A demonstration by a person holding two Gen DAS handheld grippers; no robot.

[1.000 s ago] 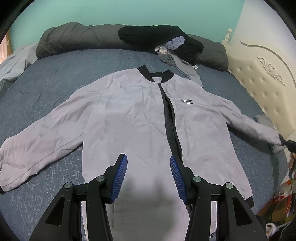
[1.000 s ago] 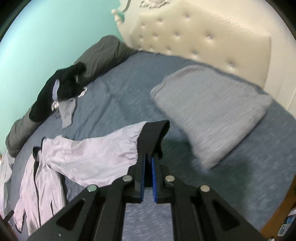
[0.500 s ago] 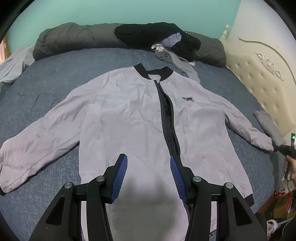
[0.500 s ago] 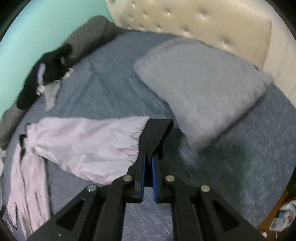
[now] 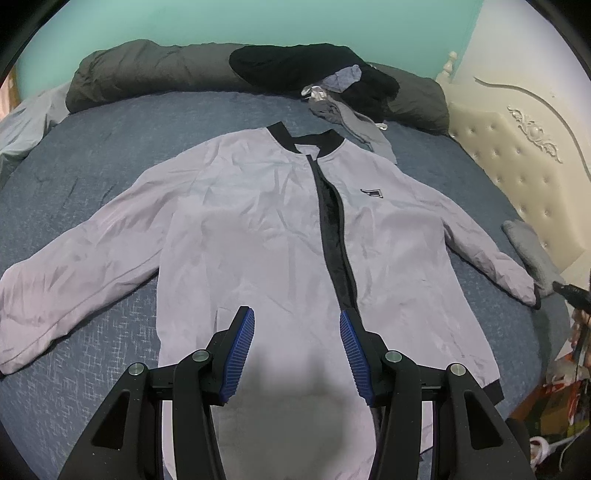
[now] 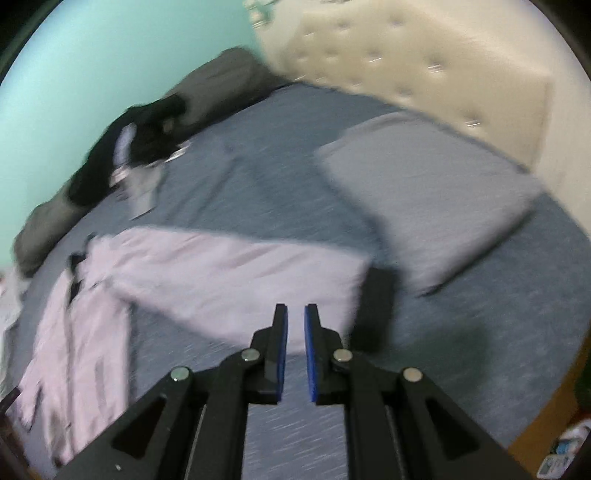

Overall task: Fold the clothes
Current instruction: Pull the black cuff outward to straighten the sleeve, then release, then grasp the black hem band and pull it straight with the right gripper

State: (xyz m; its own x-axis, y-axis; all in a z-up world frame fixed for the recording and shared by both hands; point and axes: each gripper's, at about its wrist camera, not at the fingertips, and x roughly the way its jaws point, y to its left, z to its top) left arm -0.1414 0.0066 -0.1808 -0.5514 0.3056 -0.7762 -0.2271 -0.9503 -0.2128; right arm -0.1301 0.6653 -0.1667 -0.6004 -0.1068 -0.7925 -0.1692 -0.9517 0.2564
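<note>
Two tools: left [image 5: 297, 350] over jacket [image 5: 258, 236] hem, right [image 6: 295, 343] beside cuff [image 6: 376, 306].

Dim fisheye views, right one motion-blurred

Grey pillow [image 6: 436, 192] against tufted cream headboard [image 5: 517, 173], dark rolled duvet [image 5: 155, 70] along teal wall [image 5: 258, 18].

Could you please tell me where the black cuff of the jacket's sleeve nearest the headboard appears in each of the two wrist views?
Left wrist view: the black cuff sits far right, at the sleeve's end, just below the grey pillow.
Right wrist view: the cuff lies centre-right, blurred, just right of the right gripper, whose jaws hold nothing.
Shared landmark: the grey pillow by the tufted headboard.
</note>
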